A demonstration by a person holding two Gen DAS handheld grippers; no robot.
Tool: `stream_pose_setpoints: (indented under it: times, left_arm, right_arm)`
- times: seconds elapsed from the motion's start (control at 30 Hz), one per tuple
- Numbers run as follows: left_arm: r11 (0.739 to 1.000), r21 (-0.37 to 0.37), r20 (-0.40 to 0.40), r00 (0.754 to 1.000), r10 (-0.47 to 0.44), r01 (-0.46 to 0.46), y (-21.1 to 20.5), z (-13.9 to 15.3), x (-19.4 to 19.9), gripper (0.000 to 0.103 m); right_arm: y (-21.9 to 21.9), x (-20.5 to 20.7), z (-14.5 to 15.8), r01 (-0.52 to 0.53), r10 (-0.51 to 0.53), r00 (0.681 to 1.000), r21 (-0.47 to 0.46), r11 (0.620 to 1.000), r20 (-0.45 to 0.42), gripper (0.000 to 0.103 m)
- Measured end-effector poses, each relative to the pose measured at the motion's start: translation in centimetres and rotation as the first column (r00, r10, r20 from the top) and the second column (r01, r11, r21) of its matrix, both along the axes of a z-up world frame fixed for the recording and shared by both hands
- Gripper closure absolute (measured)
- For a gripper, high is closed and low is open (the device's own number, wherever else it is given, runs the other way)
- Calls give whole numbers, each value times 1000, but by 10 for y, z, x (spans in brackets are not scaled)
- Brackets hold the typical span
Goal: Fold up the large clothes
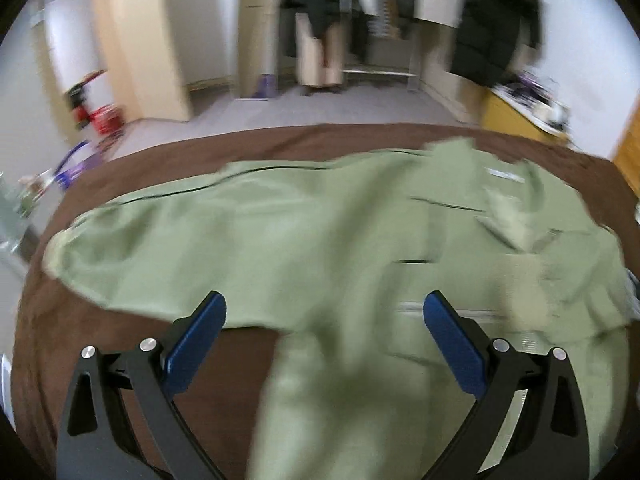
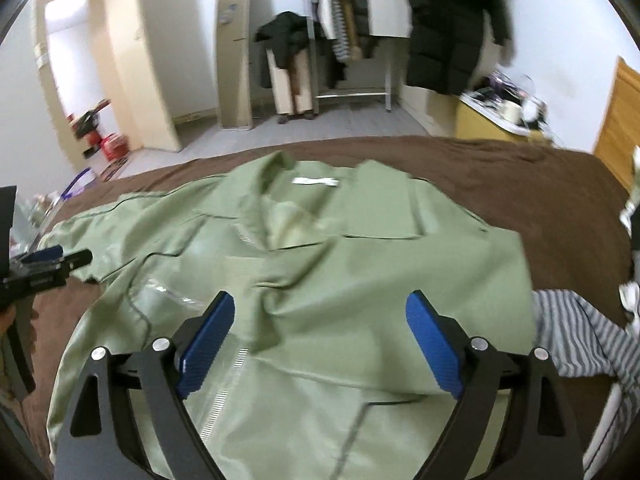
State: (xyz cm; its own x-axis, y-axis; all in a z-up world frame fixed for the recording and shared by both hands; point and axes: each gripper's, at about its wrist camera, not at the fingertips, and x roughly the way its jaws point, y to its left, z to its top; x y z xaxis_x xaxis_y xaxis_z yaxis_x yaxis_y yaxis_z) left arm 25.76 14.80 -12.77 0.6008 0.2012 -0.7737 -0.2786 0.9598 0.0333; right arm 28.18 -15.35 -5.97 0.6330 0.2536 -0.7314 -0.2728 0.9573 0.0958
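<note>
Green jacket [image 2: 304, 280]: a large light green garment, spread on the bed; the collar with a white label [image 2: 315, 181] is on the far side, and a zipper line runs down the front toward the camera.
Sleeve [image 1: 160, 232]: one sleeve lies stretched out to the left over the brown cover; the picture is blurred here, so small details cannot be told.
Bed [image 2: 540, 192]: covered with a brown blanket; the jacket takes most of its near part.
Left gripper [image 1: 324, 308]: the two blue fingers stand wide apart above the jacket's near edge; nothing is between them and they do not touch the cloth. In the right wrist view the same gripper [image 2: 60, 258] shows at the left edge, near the sleeve.
Right gripper [image 2: 320, 308]: the blue fingers are wide apart over the middle of the jacket; no cloth is caught between them.
Striped cloth [image 2: 580, 340]: a grey and white striped garment lies on the bed just beside the jacket's right edge.
Background: a black coat [image 2: 452, 32] hangs on the white wall, a clothes rack [image 2: 348, 40] stands on the grey floor, and a yellow cabinet [image 2: 480, 124] with small things on top is at the right.
</note>
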Motion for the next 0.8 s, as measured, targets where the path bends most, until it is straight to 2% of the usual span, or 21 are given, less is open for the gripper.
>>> stream_pose_setpoints:
  times: [0.13,0.27,0.43,0.5,0.57,0.63,0.7,0.8]
  left_arm:
    - [992,-17,-14,992,125,-125,71,-16,-18,6]
    - [973,-57,-10,975,224,-224,141,-35,-42,6]
    - [940,-168,32,952,306,-297,217,-55,-66,6]
    - [916,-239,90,932,351,-322,246,-62,-76,6]
    - [892,-279,84,916,393,-357,266,-73,-75,8]
    - [867,-339,83,906,414,-365,284,-86,-74,15]
    - [864,-353,99,904,416,-359,291,-91,-73,16]
    - [875,-338,112,908,404,-347,293,-91,-63,16]
  right_arm:
    - [40,-3,-9,-72,72,997,-9,997,-6,16]
    - [79,-6,-26,-120,119,992,-26,992,-30,16]
    - [117,-11,-47,-154,152,986,-23,988,-68,16]
    - [129,-12,-54,-167,165,983,-24,986,-80,16]
    - [136,-13,-58,-181,178,980,-22,983,-87,16]
    - [142,-14,-61,-191,188,978,-25,981,-86,16]
    - [146,-15,-64,-197,194,977,-33,980,-86,16]
    - [146,-15,-70,-196,192,977,-36,980,-94,16]
